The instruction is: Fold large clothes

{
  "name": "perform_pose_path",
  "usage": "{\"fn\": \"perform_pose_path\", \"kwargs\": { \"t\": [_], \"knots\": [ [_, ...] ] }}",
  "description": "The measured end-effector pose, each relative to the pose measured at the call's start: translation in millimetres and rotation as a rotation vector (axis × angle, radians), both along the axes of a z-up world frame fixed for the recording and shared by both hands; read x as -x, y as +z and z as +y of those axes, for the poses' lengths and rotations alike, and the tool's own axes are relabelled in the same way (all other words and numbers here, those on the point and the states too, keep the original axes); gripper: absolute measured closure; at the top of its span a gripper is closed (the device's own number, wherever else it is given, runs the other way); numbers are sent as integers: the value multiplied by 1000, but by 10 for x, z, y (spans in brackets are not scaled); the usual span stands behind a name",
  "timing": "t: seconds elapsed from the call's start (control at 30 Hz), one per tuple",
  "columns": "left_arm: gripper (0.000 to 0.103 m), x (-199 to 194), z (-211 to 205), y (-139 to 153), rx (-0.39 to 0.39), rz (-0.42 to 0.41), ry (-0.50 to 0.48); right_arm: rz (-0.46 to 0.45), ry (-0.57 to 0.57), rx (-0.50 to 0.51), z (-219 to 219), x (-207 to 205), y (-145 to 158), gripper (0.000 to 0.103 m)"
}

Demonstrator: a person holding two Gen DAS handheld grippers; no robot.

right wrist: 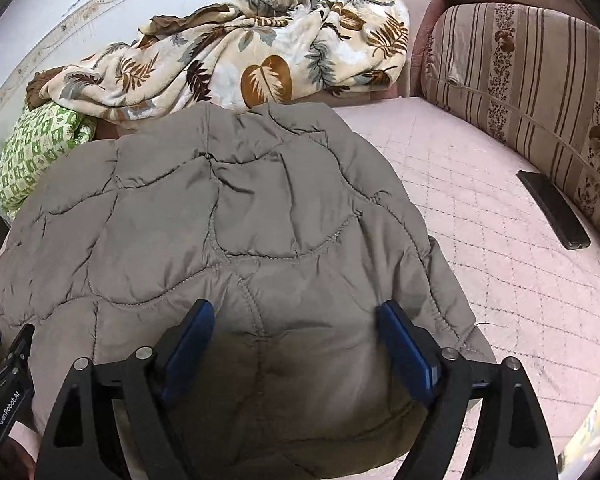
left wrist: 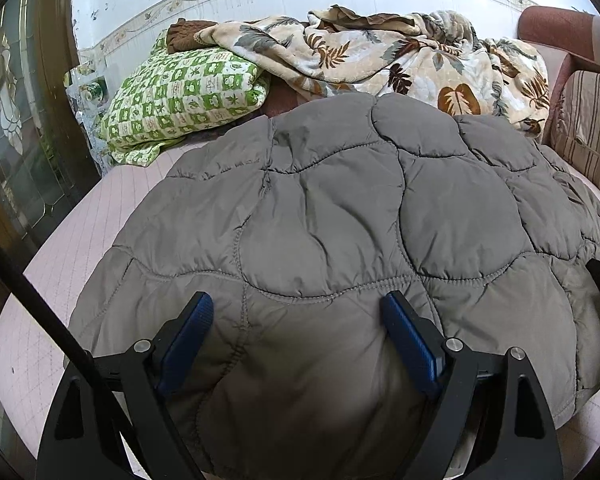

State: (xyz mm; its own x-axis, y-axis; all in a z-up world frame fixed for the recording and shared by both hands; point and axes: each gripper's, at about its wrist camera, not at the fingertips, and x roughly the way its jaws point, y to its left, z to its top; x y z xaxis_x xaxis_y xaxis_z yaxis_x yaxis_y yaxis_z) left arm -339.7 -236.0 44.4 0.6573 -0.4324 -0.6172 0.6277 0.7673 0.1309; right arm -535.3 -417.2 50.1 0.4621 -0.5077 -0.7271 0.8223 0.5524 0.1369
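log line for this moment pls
left gripper open over jacket | right gripper open over jacket | jacket on bed

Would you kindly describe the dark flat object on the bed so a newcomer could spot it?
Start at the striped floral backrest along the pink quilted mattress. At its foot lies a slim black slab, well apart from the grey quilted jacket: the only hard, dark thing there.

The left gripper (left wrist: pixel 298 308) points forward and down, its blue-padded fingers (left wrist: pixel 408 340) spread wide with nothing between them. The right gripper (right wrist: pixel 296 316) sits alongside in the same pose, jaws equally wide apart.
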Motion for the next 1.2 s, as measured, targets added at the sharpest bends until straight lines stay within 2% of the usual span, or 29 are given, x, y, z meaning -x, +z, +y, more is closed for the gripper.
{"fn": "perform_pose_path", "kwargs": {
  "t": [0.1, 0.23, 0.3, 0.4, 0.53, 0.67, 0.77, 0.9, 0.97, 1.1, 1.17, 1.2],
  "knots": [
    [16, 0, -4, -2, 2, 5, 2, 6, 6, 88, 126, -17, 100, 15],
    [16, 1, -7, 0, 1, 4, 2, -40, 155, 211, 468, -126, 258, 15],
    [16, -1, -6, 1, 2, 6, 1, -25, 221, 238, 602, -220, 248, 15],
    [17, 2, -11, 1, 2, 7, 1, 10, 322, 221, 740, -388, 155, 15],
    [17, 9, -24, 4, -1, 7, 1, 72, 335, 194, 705, -503, 14, 12],
    [17, 20, 15, 55, 20, 20, 4, 16, 316, 139, 611, -412, 64, 11],
    [17, 18, 181, 138, 46, 11, 23, -35, 270, 176, 626, -232, 196, 11],
    [17, -107, 660, 308, 122, 3, 136, -47, 157, 241, 569, 105, 326, 11],
    [17, -226, 842, 312, 133, 43, 189, -54, 102, 235, 485, 287, 366, 11],
    [17, -468, 1062, 129, 105, 171, 293, -66, 10, 154, 248, 620, 343, 11],
    [17, -581, 1045, -28, 76, 250, 315, -64, -8, 84, 148, 692, 259, 11],
    [17, -608, 1035, -66, 68, 266, 323, -55, -8, 18, 71, 691, 165, 11]
  ]
}}
